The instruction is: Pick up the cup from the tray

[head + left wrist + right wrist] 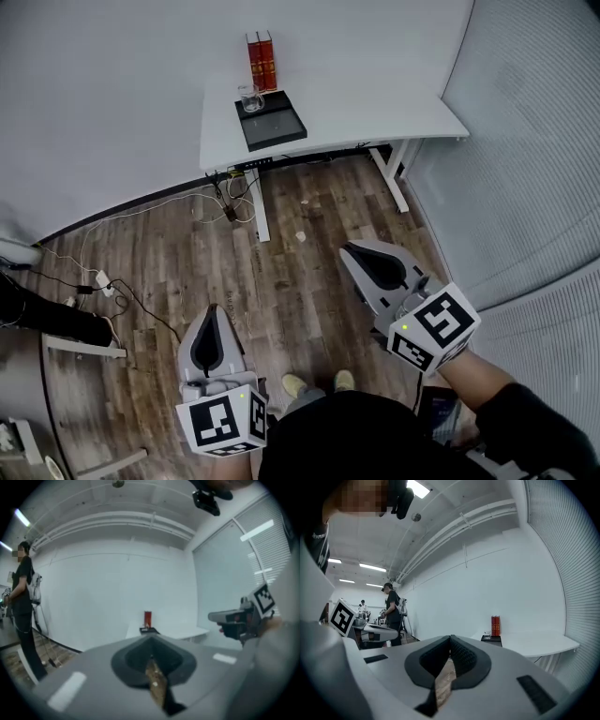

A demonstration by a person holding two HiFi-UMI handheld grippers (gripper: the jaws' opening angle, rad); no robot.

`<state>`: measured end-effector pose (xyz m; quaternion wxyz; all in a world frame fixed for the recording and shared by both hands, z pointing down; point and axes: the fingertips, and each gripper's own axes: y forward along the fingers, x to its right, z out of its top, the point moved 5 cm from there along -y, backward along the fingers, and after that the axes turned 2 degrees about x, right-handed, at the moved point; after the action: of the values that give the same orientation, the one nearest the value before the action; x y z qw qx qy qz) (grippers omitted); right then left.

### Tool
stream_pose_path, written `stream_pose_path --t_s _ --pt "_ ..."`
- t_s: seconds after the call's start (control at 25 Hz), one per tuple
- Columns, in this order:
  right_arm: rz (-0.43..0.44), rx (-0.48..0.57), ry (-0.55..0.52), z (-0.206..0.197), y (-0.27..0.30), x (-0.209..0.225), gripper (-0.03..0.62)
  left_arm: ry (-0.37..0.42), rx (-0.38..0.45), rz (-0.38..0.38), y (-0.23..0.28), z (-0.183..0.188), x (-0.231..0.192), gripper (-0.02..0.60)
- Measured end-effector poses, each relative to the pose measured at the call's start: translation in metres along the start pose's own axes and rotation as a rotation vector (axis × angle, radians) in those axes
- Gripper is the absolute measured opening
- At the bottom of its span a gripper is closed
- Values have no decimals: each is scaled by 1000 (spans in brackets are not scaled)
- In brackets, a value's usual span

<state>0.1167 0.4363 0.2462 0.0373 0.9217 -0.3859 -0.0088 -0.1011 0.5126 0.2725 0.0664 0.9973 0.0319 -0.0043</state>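
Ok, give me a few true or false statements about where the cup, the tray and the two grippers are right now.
1. The cup stands on the black tray. True.
2. The left gripper holds the cup. False: its jaws are shut on nothing, over the wooden floor, far from the tray.
3. Red books stand behind the tray. True.
4. The right gripper hangs open above the tray. False: its jaws are shut, and it is well short of the white table.
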Motion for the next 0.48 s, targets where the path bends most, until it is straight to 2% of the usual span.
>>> stream_pose_path --t_s 0.16,0.48 --pt "-5 4 32 0 9 -2 14 0 4 5 -1 0 -11 3" --pt "3 -10 0 1 28 -15 14 -3 23 38 -2 0 -46 3"
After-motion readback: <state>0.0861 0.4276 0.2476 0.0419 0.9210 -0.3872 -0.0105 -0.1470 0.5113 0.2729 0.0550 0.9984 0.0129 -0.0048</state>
